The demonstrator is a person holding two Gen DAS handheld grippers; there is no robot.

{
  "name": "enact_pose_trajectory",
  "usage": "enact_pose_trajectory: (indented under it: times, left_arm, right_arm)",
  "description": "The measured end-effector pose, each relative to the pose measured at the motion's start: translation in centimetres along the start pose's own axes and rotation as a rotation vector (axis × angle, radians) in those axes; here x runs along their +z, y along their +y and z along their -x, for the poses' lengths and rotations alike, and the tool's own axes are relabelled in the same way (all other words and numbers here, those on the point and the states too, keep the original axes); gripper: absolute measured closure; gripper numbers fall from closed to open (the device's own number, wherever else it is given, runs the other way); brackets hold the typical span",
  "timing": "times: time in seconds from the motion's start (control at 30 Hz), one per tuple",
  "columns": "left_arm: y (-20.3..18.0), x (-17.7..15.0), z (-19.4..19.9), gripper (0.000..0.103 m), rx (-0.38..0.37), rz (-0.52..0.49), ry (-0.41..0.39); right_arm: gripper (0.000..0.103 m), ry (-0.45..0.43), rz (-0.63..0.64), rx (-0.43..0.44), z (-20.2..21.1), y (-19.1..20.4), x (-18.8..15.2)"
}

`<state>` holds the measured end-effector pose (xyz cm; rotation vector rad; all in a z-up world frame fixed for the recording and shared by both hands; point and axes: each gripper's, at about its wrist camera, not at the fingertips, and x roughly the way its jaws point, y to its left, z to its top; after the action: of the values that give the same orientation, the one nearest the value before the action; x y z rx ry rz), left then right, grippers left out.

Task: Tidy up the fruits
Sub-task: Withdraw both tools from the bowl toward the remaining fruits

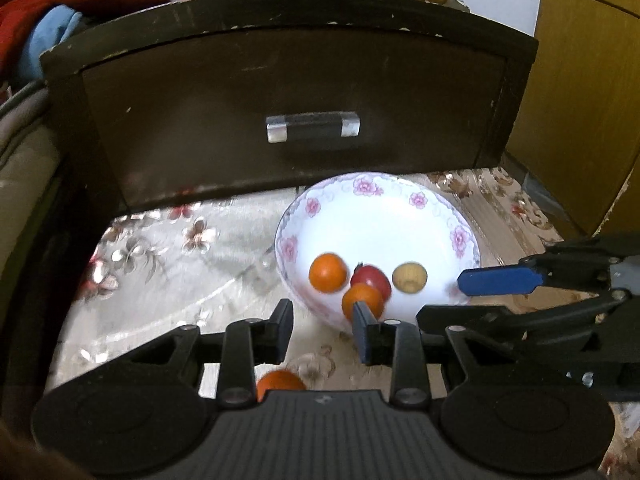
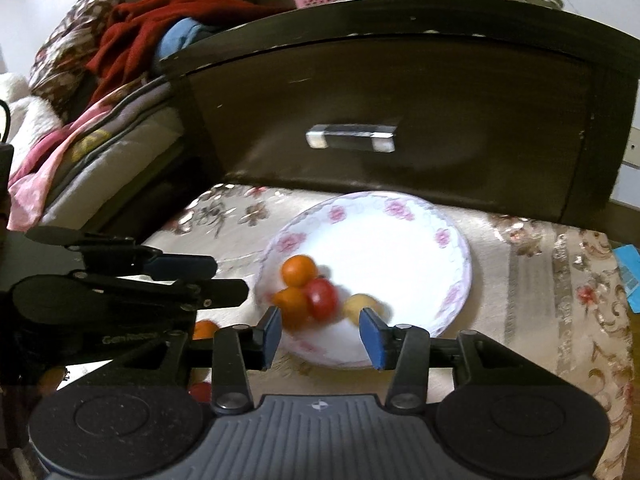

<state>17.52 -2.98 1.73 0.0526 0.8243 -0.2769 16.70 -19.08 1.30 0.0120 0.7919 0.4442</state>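
Left gripper [image 1: 322,334]: black linkage arms with round silver screws, blue-padded fingers [image 1: 363,332], grey ribbed housing flanked by two black discs. Right gripper [image 2: 322,340]: same build, blue pads [image 2: 374,340], small cross-circle mark on the housing.

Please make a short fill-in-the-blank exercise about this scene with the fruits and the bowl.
1. The floral bowl holds ____ pieces of fruit.
2. The fruit between the oranges and the tan fruit is ____ in colour.
3. Behind the bowl stands a dark drawer front with a ____ handle.
4. The left gripper holds ____.

Answers: four; red; metal; nothing
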Motion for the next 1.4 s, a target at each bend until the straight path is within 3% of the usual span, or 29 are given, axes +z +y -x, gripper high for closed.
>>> enact_pose_trajectory:
  times: [0.73,0.9,1.4]
  left_arm:
    - [2.1,-7.0,4.7,0.063,0.012,0.068,0.117]
    - [3.1,-7.3,4.2,0.059,0.018,0.085,0.137]
    - [4.5,-7.5,3.3,0.059,0.020,0.086,0.152]
  right_arm:
    - [0.059,0.149,0.097,0.116,0.2,6.0,-4.0]
    - [0.059,0.178,0.122,0.126,-0.6,6.7,-4.3]
    - [0.059,0.205,0.145,0.141,-3.2,6.9,-4.2]
